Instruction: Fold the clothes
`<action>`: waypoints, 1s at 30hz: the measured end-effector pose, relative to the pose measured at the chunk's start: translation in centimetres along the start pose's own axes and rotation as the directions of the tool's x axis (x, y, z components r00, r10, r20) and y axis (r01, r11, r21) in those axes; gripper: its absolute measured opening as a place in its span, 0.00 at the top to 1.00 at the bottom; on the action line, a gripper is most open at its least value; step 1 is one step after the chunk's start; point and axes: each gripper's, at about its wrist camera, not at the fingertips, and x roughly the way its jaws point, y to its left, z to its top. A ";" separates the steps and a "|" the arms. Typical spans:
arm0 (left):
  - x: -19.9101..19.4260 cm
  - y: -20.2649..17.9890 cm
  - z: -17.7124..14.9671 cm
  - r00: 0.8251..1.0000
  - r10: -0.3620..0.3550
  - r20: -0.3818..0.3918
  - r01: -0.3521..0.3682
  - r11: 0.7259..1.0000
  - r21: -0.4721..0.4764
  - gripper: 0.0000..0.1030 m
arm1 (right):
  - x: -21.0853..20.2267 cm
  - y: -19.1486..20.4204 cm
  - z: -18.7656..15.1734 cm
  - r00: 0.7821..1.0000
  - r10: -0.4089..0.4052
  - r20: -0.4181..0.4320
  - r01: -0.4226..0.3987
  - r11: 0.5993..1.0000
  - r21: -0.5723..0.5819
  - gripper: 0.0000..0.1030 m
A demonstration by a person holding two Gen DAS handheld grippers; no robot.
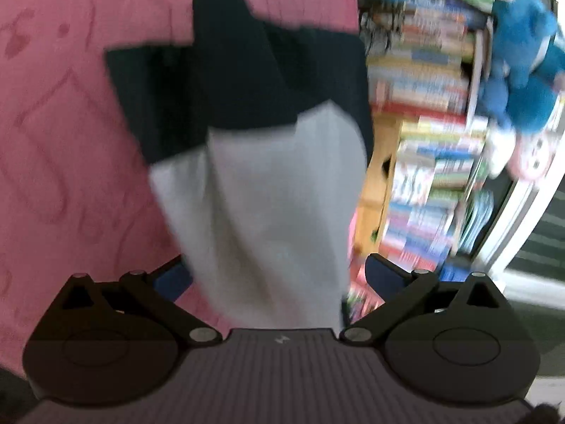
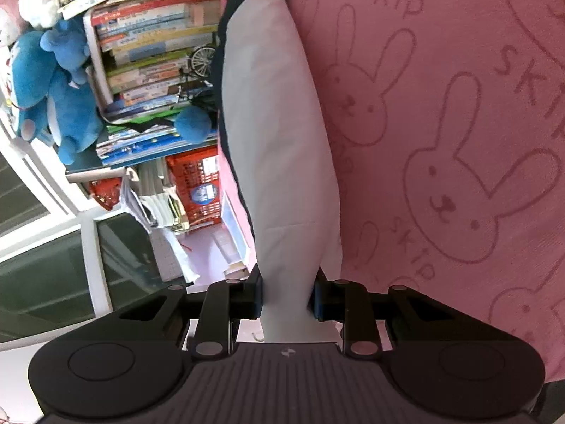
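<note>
1. The garment (image 2: 279, 134) is a soft piece of clothing, white with a dark part at its far end. It lies on the pink bunny blanket (image 2: 459, 141), near the blanket's edge. In the left wrist view the same garment (image 1: 268, 190) looks grey-white, with dark cloth beyond it.
2. It looks light and floppy. I think it will bend and sag when it is lifted, and it will not break. Thin cloth can slip, so a good place to hold it is a bunched end or a corner, not the flat middle.
3. The right gripper (image 2: 286, 300) has its 2 fingers narrow, and they squeeze the bunched white end of the garment.
4. The left gripper (image 1: 279, 275) has its 2 fingers wide apart. The cloth runs between them, but the fingers do not press on it. That picture is blurry.
5. I think the fold is just starting, because the garment looks long and loose.
6. Past the blanket there are stacked books (image 2: 148, 46), blue plush toys (image 2: 60, 99) and a red basket (image 2: 194, 187).
</note>
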 end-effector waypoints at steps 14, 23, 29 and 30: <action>-0.5 -0.1 1.7 0.990 0.125 0.065 -0.126 0.992 0.007 0.35 | 0.1 6.7 7.6 0.946 -0.210 0.248 0.307 0.830 -0.466 0.19; -0.6 0.3 1.9 0.986 0.129 0.108 -0.132 0.991 0.022 0.77 | 5.6 9.7 17.2 0.930 -0.182 0.319 0.351 0.693 -0.629 0.11; -3.0 -2.9 1.4 0.981 0.119 0.156 -0.146 0.974 0.172 0.93 | 6.6 9.1 20.1 0.969 -0.141 0.203 0.233 0.799 -0.554 0.69; -3.4 -3.8 1.3 0.979 0.118 0.165 -0.150 0.968 0.199 0.93 | 6.4 9.4 19.8 0.972 -0.124 0.197 0.214 0.807 -0.551 0.74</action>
